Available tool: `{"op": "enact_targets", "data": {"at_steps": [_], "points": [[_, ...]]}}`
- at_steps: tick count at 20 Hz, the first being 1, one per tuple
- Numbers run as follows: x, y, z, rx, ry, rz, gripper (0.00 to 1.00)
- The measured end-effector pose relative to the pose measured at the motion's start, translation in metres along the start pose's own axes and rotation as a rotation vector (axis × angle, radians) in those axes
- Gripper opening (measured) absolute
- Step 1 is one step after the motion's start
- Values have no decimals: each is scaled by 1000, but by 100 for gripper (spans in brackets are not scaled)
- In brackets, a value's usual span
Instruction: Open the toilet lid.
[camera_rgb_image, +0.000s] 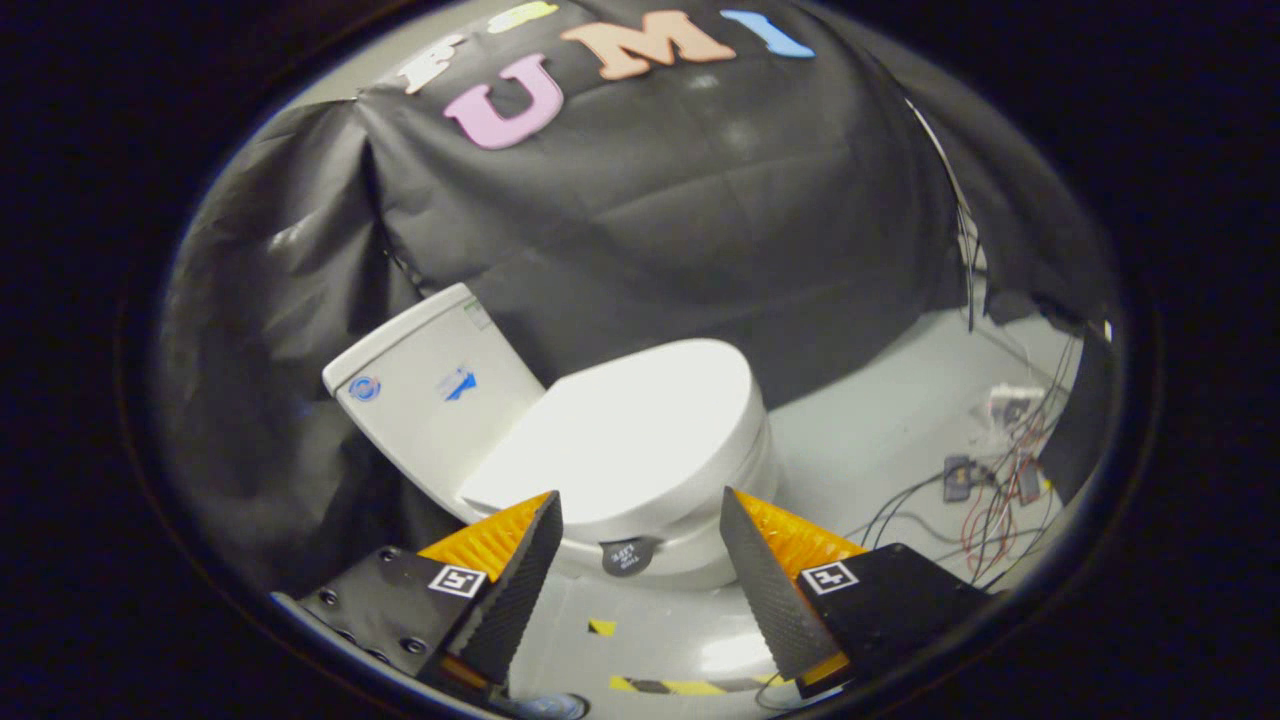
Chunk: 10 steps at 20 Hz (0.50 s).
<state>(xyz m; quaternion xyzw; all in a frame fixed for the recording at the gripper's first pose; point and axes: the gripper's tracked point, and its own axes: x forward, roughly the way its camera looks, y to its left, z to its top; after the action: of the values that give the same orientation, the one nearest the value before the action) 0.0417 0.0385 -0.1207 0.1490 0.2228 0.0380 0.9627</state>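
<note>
A white toilet (690, 545) stands just beyond my fingers, seen from above at a tilt. Its lid (620, 430) lies flat and closed over the bowl, with the cistern (430, 390) behind it toward the left. My gripper (640, 515) is open, held above and in front of the bowl. The left finger (520, 580) and the right finger (765, 580) stand wide apart with nothing between them, apart from the lid. A small dark round tag (627, 556) sits on the bowl's side between the fingers.
Black cloth walls close in behind and left of the toilet. A grey floor (880, 430) spreads to the right, with loose wires and small electronic boxes (985, 480) near the wall. Yellow-black tape marks (665, 686) lie on the floor below the fingers.
</note>
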Motion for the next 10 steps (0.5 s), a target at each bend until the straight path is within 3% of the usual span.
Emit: {"op": "enact_targets", "data": {"at_steps": [5, 7, 10], "points": [[31, 13, -54, 224, 185, 44, 98], [38, 19, -54, 370, 185, 78, 97], [61, 12, -73, 535, 222, 44, 96]]}}
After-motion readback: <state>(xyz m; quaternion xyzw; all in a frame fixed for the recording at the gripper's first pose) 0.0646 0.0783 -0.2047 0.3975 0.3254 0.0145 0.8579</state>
